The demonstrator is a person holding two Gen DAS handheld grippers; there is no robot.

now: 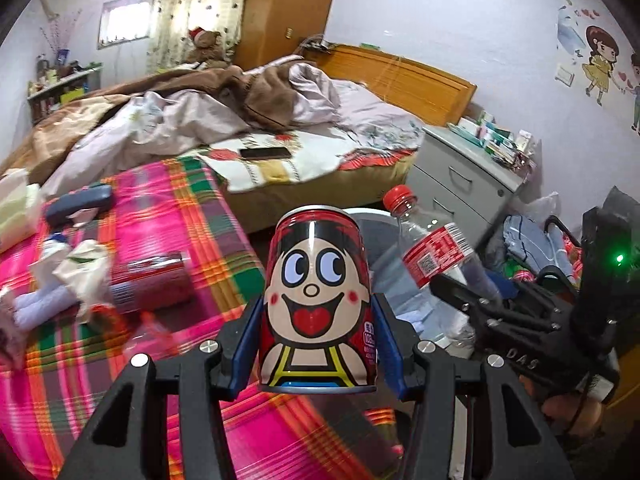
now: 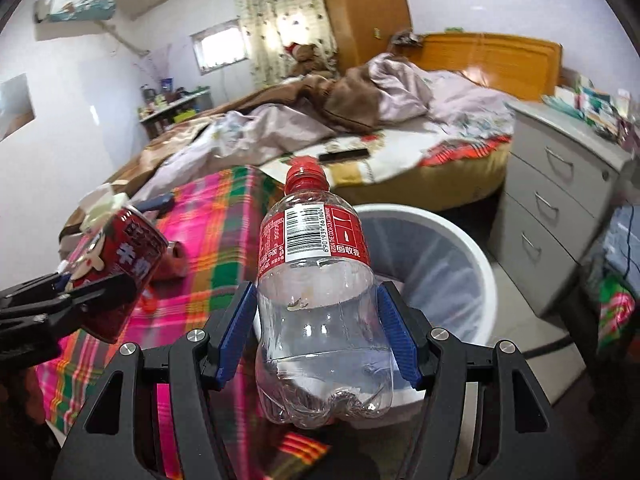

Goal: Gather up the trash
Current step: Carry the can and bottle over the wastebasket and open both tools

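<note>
Clamped between the blue pads of the left gripper [image 1: 316, 344] stands a red cartoon-face can [image 1: 318, 300], upright, with the jaws clenched on its lower sides. Likewise, the right gripper [image 2: 318, 336] has its jaws pressed on the clear lower body of a plastic bottle [image 2: 320, 300], which has a red cap and a red label and holds a little clear liquid at the bottom.

Both grippers hang side by side, the can to the left and the bottle to the right, each visible in the other's view. Just behind the bottle sits a white bin [image 2: 472, 264] with a pale liner, its rim partly hidden by the bottle.

Left of the bin lies a pink, green and orange plaid cloth [image 1: 160, 200], carrying a second red can [image 1: 150, 280] on its side and crumpled paper scraps [image 1: 80, 268].

Farther back is a bed [image 2: 380, 128] with rumpled covers and a dark phone [image 1: 265, 153], and a grey drawer cabinet [image 2: 560, 200] stands to its right.
</note>
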